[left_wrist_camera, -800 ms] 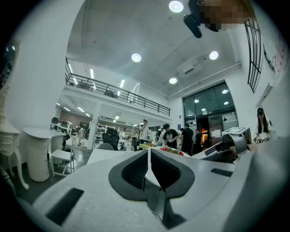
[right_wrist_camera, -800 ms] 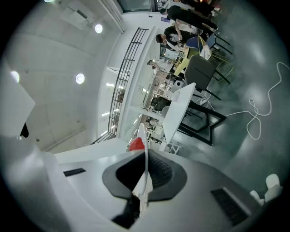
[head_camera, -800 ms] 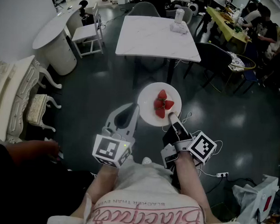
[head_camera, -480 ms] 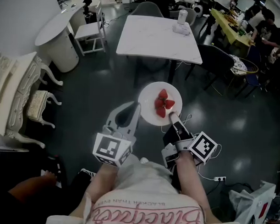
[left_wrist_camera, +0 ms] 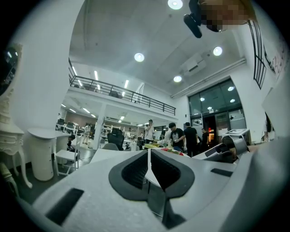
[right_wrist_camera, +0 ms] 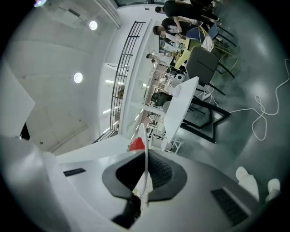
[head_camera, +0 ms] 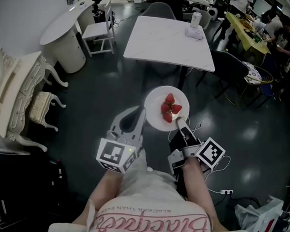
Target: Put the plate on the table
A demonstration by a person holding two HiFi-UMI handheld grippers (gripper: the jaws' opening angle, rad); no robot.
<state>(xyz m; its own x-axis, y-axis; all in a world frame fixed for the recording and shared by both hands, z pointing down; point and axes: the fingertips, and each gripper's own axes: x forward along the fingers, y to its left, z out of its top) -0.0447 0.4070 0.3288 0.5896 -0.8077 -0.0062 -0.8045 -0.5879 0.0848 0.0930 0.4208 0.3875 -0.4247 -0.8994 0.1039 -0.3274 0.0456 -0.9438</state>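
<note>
A white plate (head_camera: 157,116) with a few strawberries (head_camera: 168,108) hangs above the dark floor, short of the white square table (head_camera: 162,40). My left gripper (head_camera: 143,111) is shut on the plate's left rim. My right gripper (head_camera: 177,121) is shut on its near right rim. In the left gripper view the rim (left_wrist_camera: 148,159) shows edge-on between the dark pads (left_wrist_camera: 133,172), with the strawberries (left_wrist_camera: 174,152) beyond. The right gripper view shows the plate's edge (right_wrist_camera: 145,158) clamped between the pads (right_wrist_camera: 161,172), a strawberry (right_wrist_camera: 135,144) just past them.
A cup (head_camera: 195,19) and a crumpled tissue (head_camera: 195,33) sit at the table's far right corner. Dark chairs (head_camera: 229,68) stand to its right, a white chair (head_camera: 101,30) and a round white counter (head_camera: 62,34) to its left. Cables (head_camera: 198,125) lie on the floor.
The table has come a little nearer and lower in the head view. A person's arm at the lower left has gone out of sight. Both grippers keep their hold on the plate.
</note>
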